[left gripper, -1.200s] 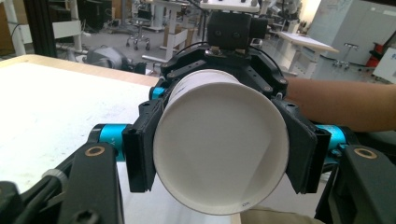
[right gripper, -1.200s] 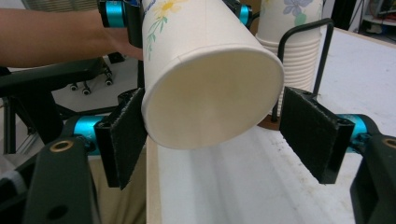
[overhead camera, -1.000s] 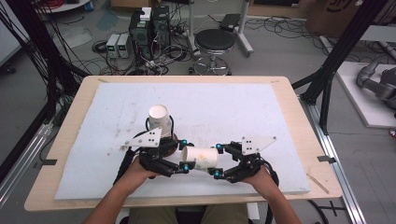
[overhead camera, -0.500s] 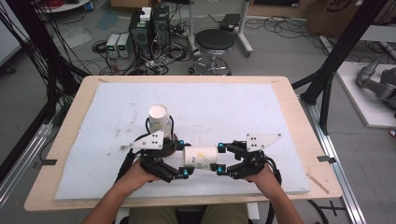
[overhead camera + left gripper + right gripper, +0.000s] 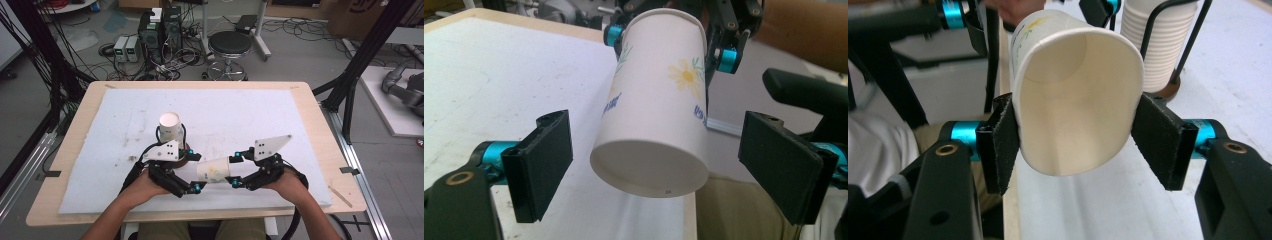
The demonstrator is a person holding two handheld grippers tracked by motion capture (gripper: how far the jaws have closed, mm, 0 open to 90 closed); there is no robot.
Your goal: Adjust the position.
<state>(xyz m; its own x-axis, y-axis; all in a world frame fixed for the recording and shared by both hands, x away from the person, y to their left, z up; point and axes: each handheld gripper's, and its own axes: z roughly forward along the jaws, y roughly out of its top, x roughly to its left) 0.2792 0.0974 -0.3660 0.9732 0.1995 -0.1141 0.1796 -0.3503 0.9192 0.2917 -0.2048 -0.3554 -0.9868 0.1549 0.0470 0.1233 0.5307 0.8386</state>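
Drawn apart since half a second ago: left gripper (image 5: 194, 172) backed off the cup (image 5: 216, 169), fingers now spread wide, where before both grippers met at it. Cup lying on its side in the air near the table's (image 5: 80, 130) front edge, clamped at its open rim by the right gripper (image 5: 234, 170), rim squeezed to an oval between the two black pads in the right gripper view (image 5: 1075, 107). Closed base turned toward the left gripper; seen in the left gripper view (image 5: 655, 100) as a white disc between the two wide-set fingers (image 5: 541, 162), touching neither. Printed with a yellow flower and blue lettering. Behind the left gripper, on the white mat (image 5: 260, 115), a stack of white cups (image 5: 170, 127) upright in a black wire holder on a round base; same stack in the right gripper view (image 5: 1160, 35), just beyond the held cup. Hands (image 5: 140, 190) and forearms coming in from the bottom edge of the high view, right hand (image 5: 287, 185) wrapped on its gripper. Grey three-cornered plates on top of both grippers. Beyond the table, a black stool (image 5: 229, 45), computer boxes (image 5: 159, 30) and loose cables on the floor.
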